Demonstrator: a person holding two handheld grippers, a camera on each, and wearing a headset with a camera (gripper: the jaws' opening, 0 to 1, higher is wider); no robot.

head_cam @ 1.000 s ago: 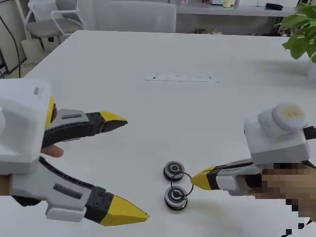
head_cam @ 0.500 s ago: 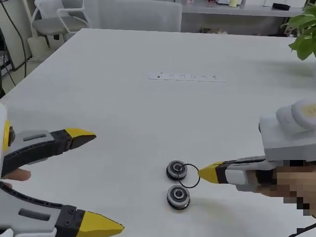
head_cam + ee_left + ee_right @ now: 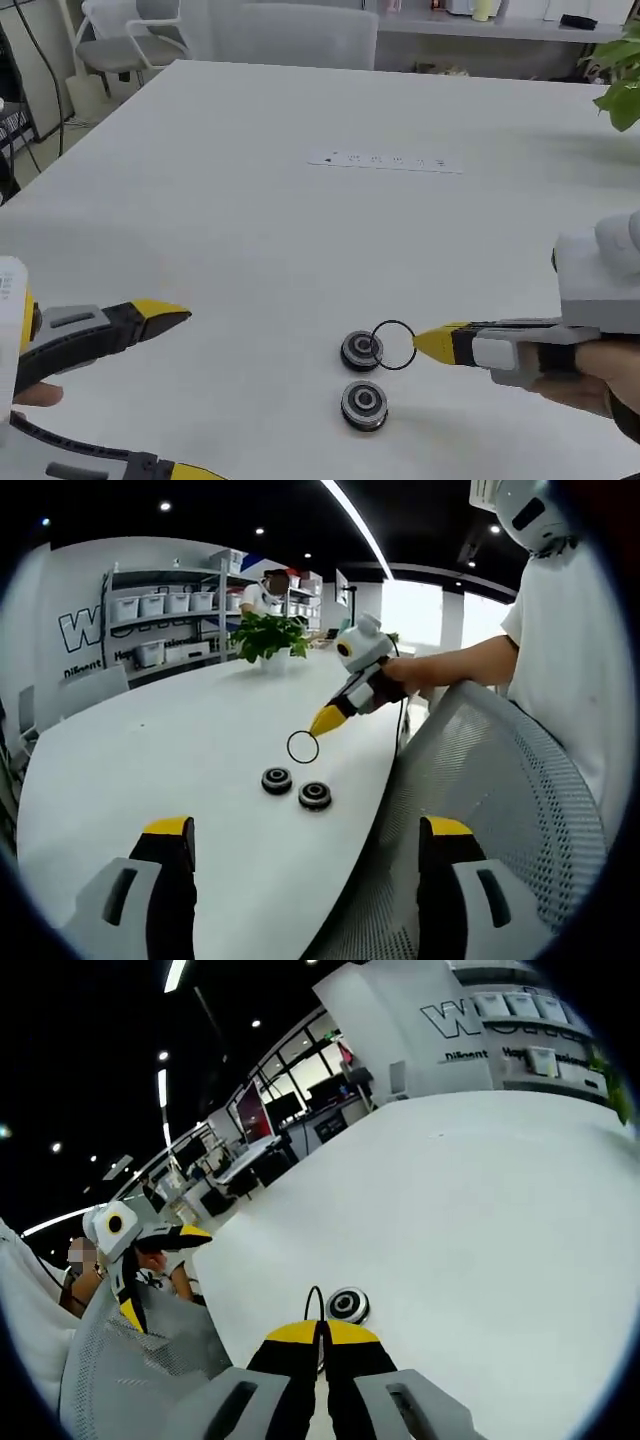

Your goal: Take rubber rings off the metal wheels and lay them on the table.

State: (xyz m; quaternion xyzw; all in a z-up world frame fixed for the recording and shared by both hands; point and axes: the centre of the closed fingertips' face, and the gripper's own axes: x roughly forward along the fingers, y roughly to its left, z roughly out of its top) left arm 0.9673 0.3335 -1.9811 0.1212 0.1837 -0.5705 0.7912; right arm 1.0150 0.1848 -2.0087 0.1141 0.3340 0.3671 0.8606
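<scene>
Two metal wheels lie near the table's front edge, the far wheel [image 3: 361, 349] and the near wheel [image 3: 364, 405]; both also appear in the left gripper view [image 3: 277, 779] [image 3: 315, 795]. My right gripper [image 3: 420, 343] is shut on a thin black rubber ring [image 3: 394, 345], holding it just right of the far wheel. In the left gripper view the ring [image 3: 302, 746] hangs in the air above the table, off the wheels. In the right gripper view the ring [image 3: 315, 1305] rises edge-on from the closed tips [image 3: 320, 1335]. My left gripper [image 3: 180, 392] stands open at the lower left with nothing in it [image 3: 308, 830].
A white socket strip [image 3: 385, 161] lies flat at mid-table. A potted plant [image 3: 622, 85] stands at the right edge. Chairs [image 3: 115, 35] stand beyond the far side. A grey mesh chair back [image 3: 500, 810] is close beside the table's near edge.
The right gripper has lifted the ring from between the wheels up and to the right. The left gripper has drawn back toward the lower left. The head camera has shifted too.
</scene>
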